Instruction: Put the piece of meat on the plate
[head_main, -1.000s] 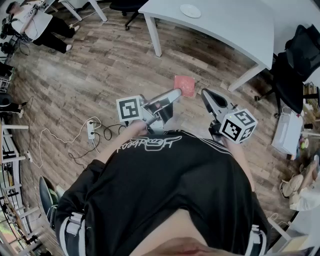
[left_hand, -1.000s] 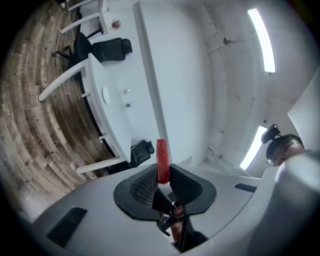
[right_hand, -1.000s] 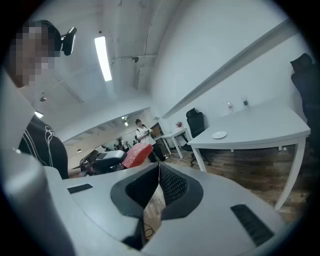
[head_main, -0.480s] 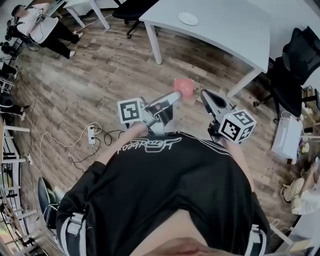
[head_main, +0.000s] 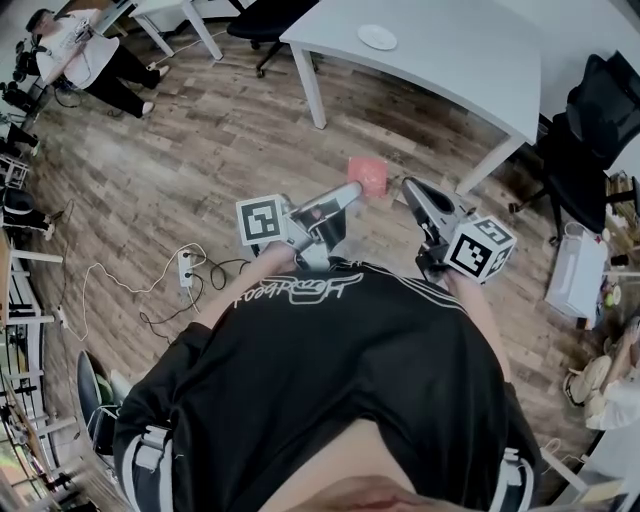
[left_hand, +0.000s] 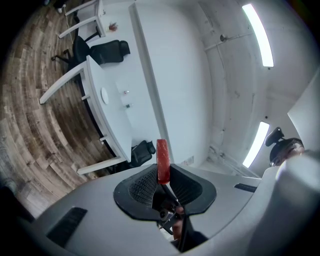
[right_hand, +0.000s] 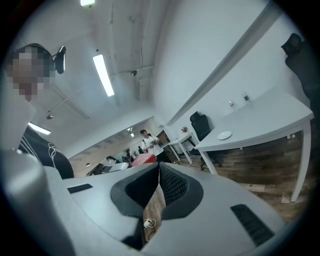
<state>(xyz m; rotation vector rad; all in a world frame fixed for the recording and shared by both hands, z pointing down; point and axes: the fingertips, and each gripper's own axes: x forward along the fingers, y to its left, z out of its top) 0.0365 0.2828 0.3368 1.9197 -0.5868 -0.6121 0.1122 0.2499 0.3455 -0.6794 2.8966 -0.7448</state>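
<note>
A flat red piece of meat (head_main: 368, 172) is clamped edge-on between the jaws of my left gripper (head_main: 355, 187), held out in the air above the wooden floor. In the left gripper view the meat (left_hand: 162, 160) stands upright between the ribbed pads of the left gripper (left_hand: 161, 174). My right gripper (head_main: 412, 190) is beside it on the right, jaws together and empty. The right gripper (right_hand: 159, 169) sees the meat (right_hand: 144, 159) off to its left. A small white plate (head_main: 377, 37) lies on the white table (head_main: 470, 60) ahead; the plate (left_hand: 104, 95) (right_hand: 224, 135) shows in both gripper views.
The table's white legs (head_main: 306, 85) stand between me and the plate. Black office chairs stand behind the table (head_main: 260, 15) and at the right (head_main: 590, 140). A power strip with cables (head_main: 184, 264) lies on the floor at left. A person (head_main: 85, 50) sits at far left.
Both grippers have kept their places and the meat stays clamped in the left one. The right gripper's marker cube has rolled slightly.
</note>
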